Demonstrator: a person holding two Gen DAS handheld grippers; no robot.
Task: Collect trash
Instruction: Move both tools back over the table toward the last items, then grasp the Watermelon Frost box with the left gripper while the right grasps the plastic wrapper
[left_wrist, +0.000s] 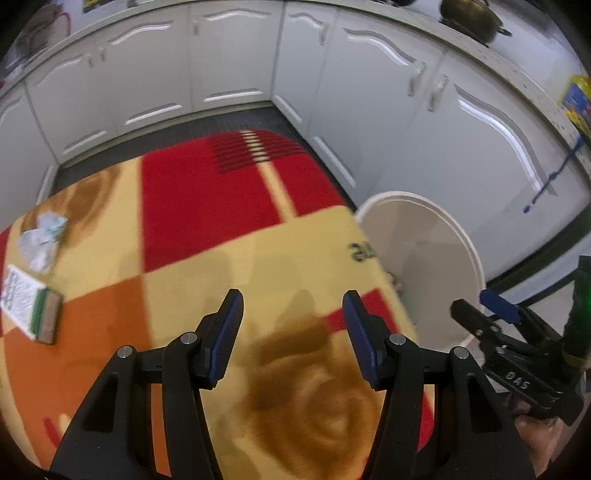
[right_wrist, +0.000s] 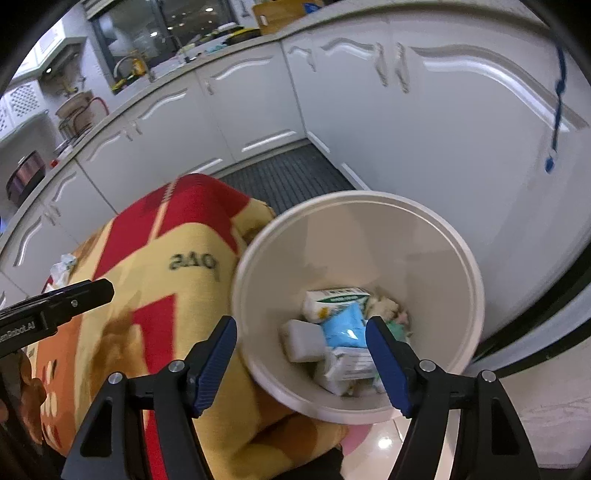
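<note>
Right gripper (right_wrist: 301, 354) hangs over the bin (right_wrist: 424, 236), jaws apart.

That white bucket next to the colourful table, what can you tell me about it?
The white bucket is a round, smooth container that looks like plastic, with a rolled rim and an open top. It stands beside the edge of the patterned tablecloth, in front of white cabinets. Inside lie a white and green carton, a blue packet, a grey block and crumpled scraps. The right claw hovers open above it, touching nothing.
</note>
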